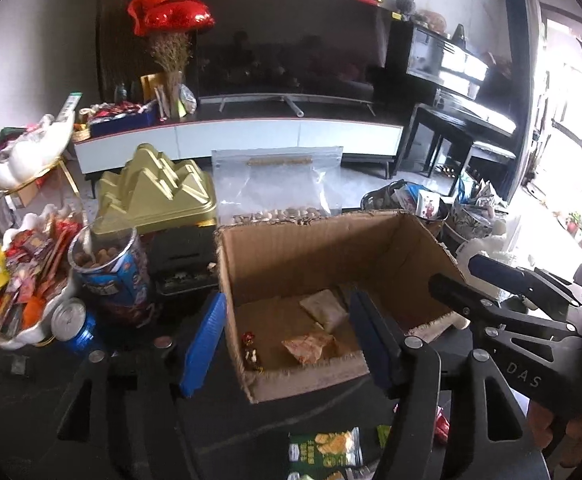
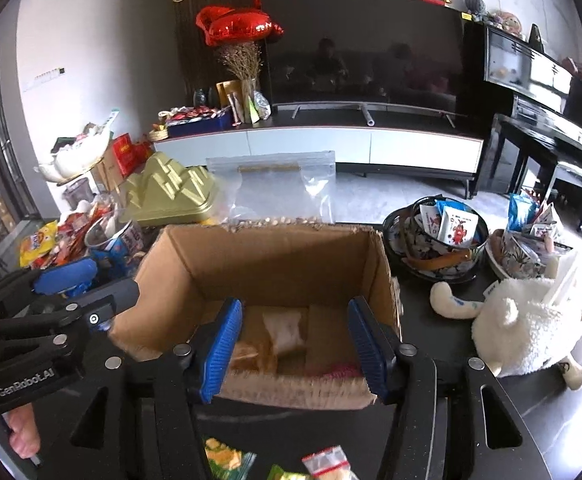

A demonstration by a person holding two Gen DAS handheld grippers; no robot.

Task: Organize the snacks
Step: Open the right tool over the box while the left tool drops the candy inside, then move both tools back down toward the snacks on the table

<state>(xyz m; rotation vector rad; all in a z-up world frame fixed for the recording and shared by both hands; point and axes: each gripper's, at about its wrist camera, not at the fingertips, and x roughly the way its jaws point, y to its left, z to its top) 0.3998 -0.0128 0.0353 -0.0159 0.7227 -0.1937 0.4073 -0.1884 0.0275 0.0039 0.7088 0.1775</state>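
Observation:
An open cardboard box [image 1: 291, 248] [image 2: 275, 256] stands on the dark table and holds a few snack packets [image 1: 311, 346] [image 2: 287, 330]. My left gripper [image 1: 287, 340] is open and empty, its blue pads either side of the box's near left part. My right gripper [image 2: 295, 352] is open and empty over the box's near edge; it also shows at the right in the left wrist view [image 1: 491, 280]. Green snack packets [image 1: 325, 454] [image 2: 227, 458] and a clear packet [image 2: 329, 464] lie on the table in front of the box.
A white dish of snacks [image 1: 23, 284], a blue can [image 1: 75, 326] and a tub of nuts [image 1: 107, 268] stand left of the box. A gold tin [image 1: 155, 192] and a clear zip bag [image 1: 277, 184] stand behind. Patterned bowls [image 2: 443, 236] and a white plush [image 2: 527, 328] are at the right.

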